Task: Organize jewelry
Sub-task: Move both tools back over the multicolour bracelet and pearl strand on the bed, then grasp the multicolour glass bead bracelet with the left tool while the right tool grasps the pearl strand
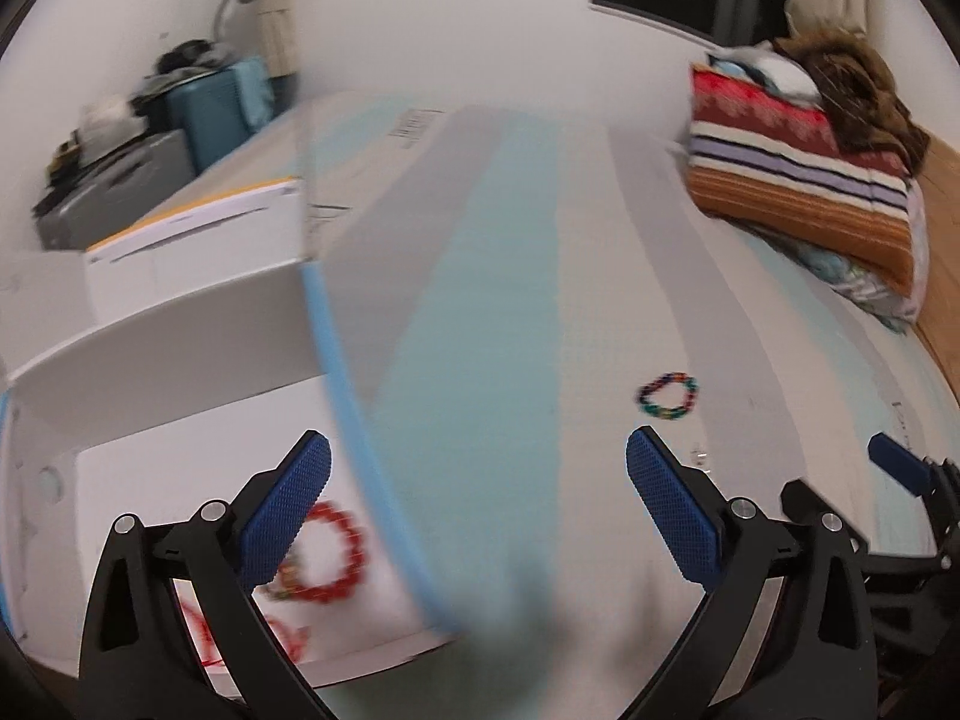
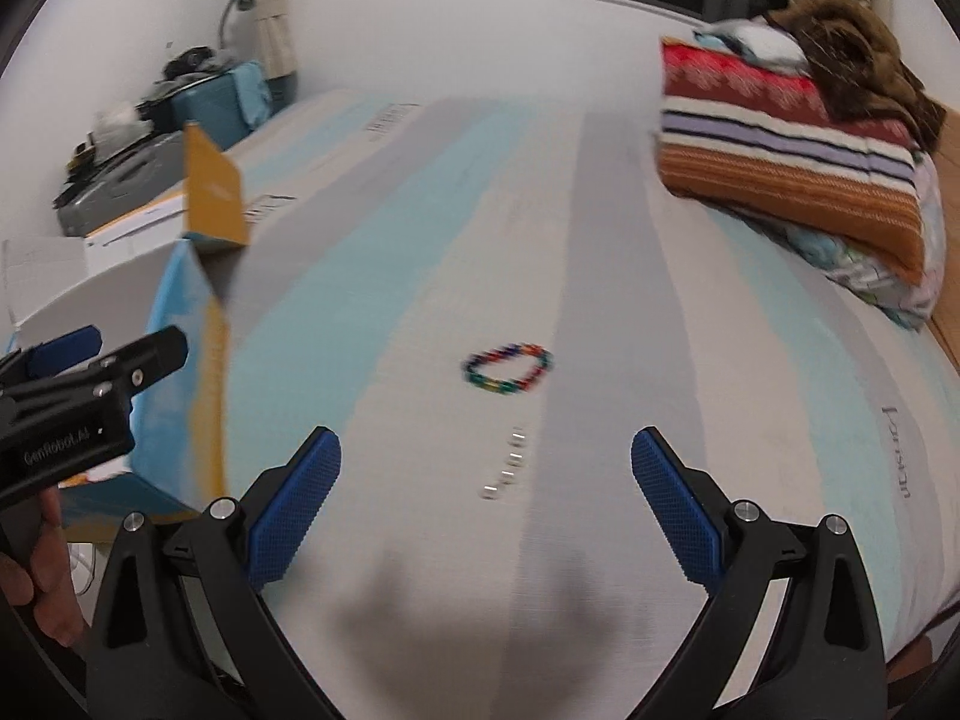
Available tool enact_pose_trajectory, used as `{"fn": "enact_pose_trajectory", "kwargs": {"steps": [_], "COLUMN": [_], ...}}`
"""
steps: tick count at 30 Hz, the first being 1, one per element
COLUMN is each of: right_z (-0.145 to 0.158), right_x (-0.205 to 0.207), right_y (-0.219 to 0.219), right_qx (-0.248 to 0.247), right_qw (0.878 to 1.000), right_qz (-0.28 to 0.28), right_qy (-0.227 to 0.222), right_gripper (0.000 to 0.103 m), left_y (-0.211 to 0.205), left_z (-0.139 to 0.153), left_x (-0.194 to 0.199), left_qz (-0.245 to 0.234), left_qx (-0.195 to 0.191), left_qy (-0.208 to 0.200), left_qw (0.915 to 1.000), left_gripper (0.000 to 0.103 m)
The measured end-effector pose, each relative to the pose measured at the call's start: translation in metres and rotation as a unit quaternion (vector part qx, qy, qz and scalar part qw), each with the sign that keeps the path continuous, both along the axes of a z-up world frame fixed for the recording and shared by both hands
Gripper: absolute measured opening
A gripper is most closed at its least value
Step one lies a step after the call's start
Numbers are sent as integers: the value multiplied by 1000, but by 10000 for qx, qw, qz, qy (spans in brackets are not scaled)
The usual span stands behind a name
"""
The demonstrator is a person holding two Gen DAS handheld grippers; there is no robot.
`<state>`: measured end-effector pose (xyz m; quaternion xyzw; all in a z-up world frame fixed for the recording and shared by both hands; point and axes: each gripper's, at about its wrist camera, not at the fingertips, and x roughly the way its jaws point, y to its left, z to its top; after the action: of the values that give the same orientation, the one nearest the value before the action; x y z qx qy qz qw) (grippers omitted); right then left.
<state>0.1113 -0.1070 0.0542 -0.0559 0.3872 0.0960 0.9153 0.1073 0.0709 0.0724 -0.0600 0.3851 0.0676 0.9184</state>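
A multicoloured bead bracelet (image 2: 509,369) lies on the striped bed sheet (image 2: 600,240), ahead of my right gripper (image 2: 486,444), which is open and holds nothing. A short row of small silver pieces (image 2: 507,474) lies between the bracelet and the fingers. My left gripper (image 1: 477,450) is open too and straddles the blue rim of a white box (image 1: 180,330). A red bead bracelet (image 1: 330,552) lies inside the box, beside the left finger, with more red jewelry (image 1: 210,636) blurred below it. The multicoloured bracelet (image 1: 668,396) also shows in the left wrist view, beyond the right finger.
The box has an orange flap (image 2: 213,198) standing up. A person's hand (image 2: 36,570) holds the left gripper (image 2: 114,351). Folded striped blankets (image 2: 780,180) with a brown fur garment (image 2: 858,48) lie at the bed's far right. A teal suitcase (image 1: 210,114) and clutter stand by the wall.
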Motion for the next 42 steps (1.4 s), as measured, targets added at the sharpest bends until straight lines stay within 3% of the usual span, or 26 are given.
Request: {"fn": "enact_pose_trajectory", "kwargs": {"steps": [10, 20, 28, 31, 35, 37, 42], "right_z": [-57, -121, -136, -140, -139, -137, -135], "right_x": [38, 76, 85, 85, 84, 84, 81], "right_y": [-34, -41, -37, -33, -33, -34, -32], "right_qx": [38, 118, 341, 179, 228, 266, 257], "right_qw": [9990, 9959, 9958, 9964, 9967, 9967, 9965], "right_qz": [-161, -173, -47, -63, -55, -40, 63], "right_qy": [421, 880, 853, 824, 774, 771, 793], "right_gripper": [94, 94, 93, 85, 74, 59, 35], "left_y": [-53, -85, -96, -96, -96, -98, -102], "left_z": [-38, -98, -137, -144, -146, -146, -145], "left_x": [70, 141, 166, 167, 164, 163, 155], "left_qz": [-443, -705, -771, -782, -754, -784, -901], "left_qx": [38, 125, 152, 159, 247, 299, 340], "left_qy": [340, 740, 930, 922, 879, 871, 841], "left_qw": [9984, 9947, 9926, 9925, 9930, 9927, 9918], "left_gripper": [97, 97, 95, 91, 76, 68, 46]}}
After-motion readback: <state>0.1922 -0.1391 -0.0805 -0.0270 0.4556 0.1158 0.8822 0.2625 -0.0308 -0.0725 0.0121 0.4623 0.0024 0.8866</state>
